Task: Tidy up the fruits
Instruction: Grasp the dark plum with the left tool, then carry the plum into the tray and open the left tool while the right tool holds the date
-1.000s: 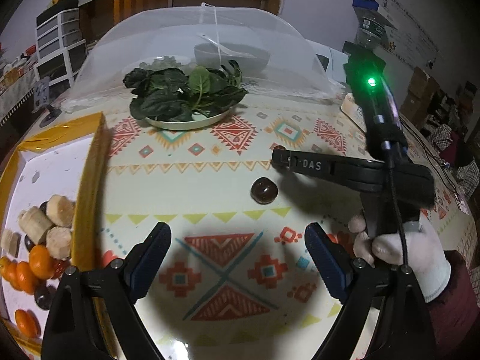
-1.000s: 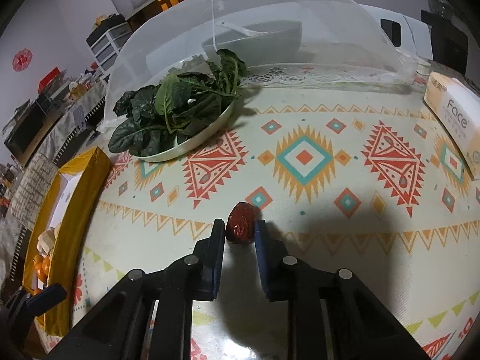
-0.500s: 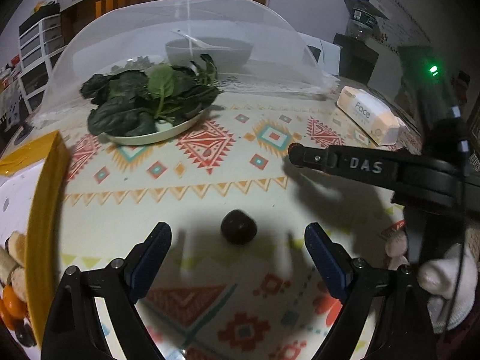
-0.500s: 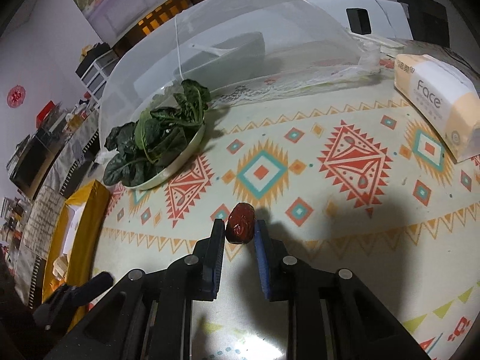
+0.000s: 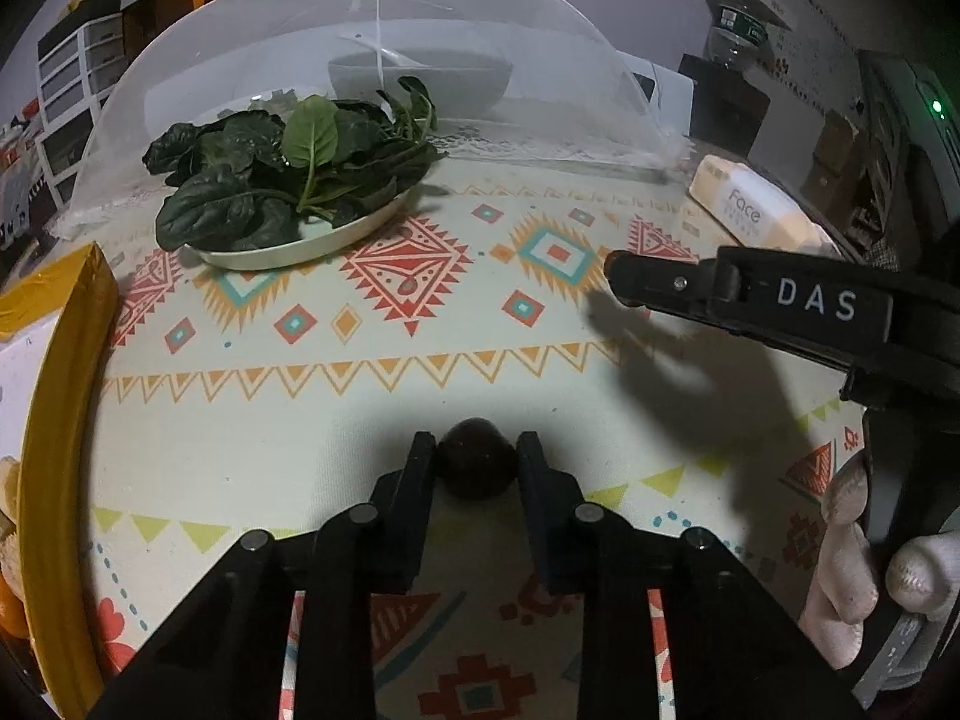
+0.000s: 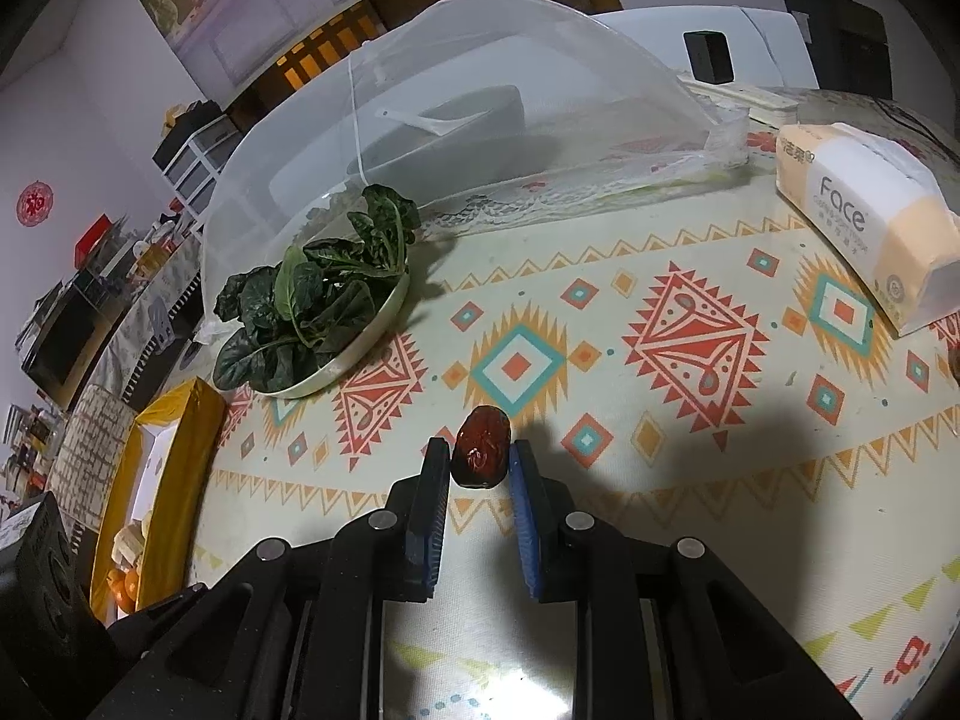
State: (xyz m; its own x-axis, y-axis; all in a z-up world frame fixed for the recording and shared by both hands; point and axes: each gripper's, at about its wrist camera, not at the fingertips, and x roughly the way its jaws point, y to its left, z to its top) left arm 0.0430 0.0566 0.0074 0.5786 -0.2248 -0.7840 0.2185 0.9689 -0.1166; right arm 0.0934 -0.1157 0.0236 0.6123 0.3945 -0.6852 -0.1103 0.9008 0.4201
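Left wrist view: you're at the grasp step on the second fruit. Your left gripper [image 5: 477, 468] has its jaws drawn in on the dark round fruit [image 5: 477, 467], both pads touching its sides, fruit sitting on the patterned tablecloth [image 5: 336, 420] and not yet lifted. The gripper is pitched steeply down at the table, fingers level with each other, no obvious roll. The yellow-rimmed tray [image 5: 57, 396] is at the left edge, well apart from the fruit, with pale chunks and orange fruit just visible inside. Your right gripper's finger marked DAS [image 5: 750, 294] crosses the right side of this view above the cloth, with your gloved right hand [image 5: 864, 570] below it. I can't tell its jaw state from here.

Next move, my read: lift straight up before you swing left. The fruit is round and could roll out of the pads if you drag it.

Right wrist view: your right gripper [image 6: 480, 459] is clamped on the red date [image 6: 482, 447], held near the fingertips and clear of the cloth, as far as I can judge. The gripper is angled down and forward, rolled a bit so the table reads as tilted. The tray [image 6: 180, 456] sits lower left, beside the plate of greens [image 6: 318, 324]; the mesh food cover [image 6: 456, 102] and the tissue pack [image 6: 864, 222] are further back and right.

Both loads look bound for the tray. Take them in one at a time so the two tools don't cross over it, and keep clear of the plate on the way.
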